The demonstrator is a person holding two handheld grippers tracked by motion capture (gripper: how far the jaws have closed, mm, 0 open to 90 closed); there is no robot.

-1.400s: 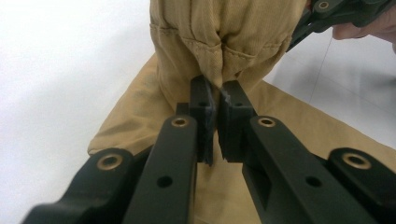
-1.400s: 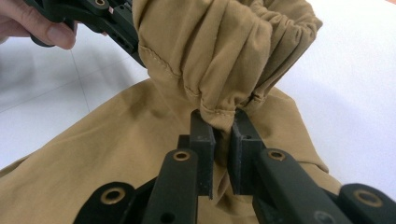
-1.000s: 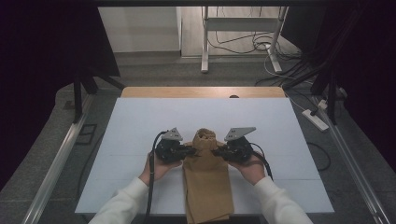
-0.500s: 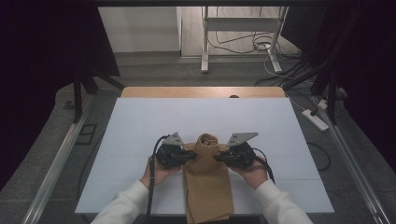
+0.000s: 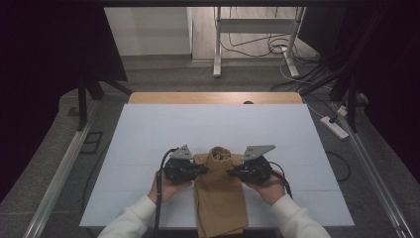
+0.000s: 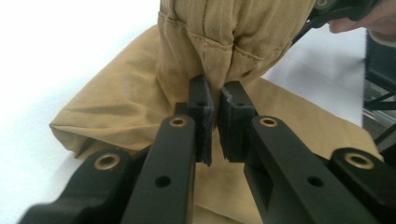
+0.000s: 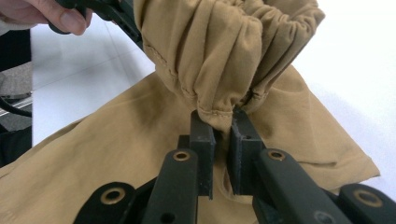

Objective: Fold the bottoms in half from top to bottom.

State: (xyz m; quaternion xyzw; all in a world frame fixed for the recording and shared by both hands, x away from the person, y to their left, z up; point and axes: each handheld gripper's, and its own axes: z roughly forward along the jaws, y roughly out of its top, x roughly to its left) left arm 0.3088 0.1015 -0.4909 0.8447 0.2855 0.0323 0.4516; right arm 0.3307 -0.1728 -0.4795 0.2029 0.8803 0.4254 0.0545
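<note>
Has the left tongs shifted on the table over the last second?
Cannot tell. In the high view the left tongs sit at about the same spot against the table's wooden far edge, gripping the tan garment.

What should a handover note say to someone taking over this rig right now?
Left gripper: shut on the tan garment's bunched top edge.
Right gripper: shut on the same edge from the other side.
Garment: near edge of the white table, top gathered into a raised bunch between the grippers, the rest lying flat toward the person.
Done: both grips secured.
Left: probably folding or laying the top out; goal not clear from here.
</note>
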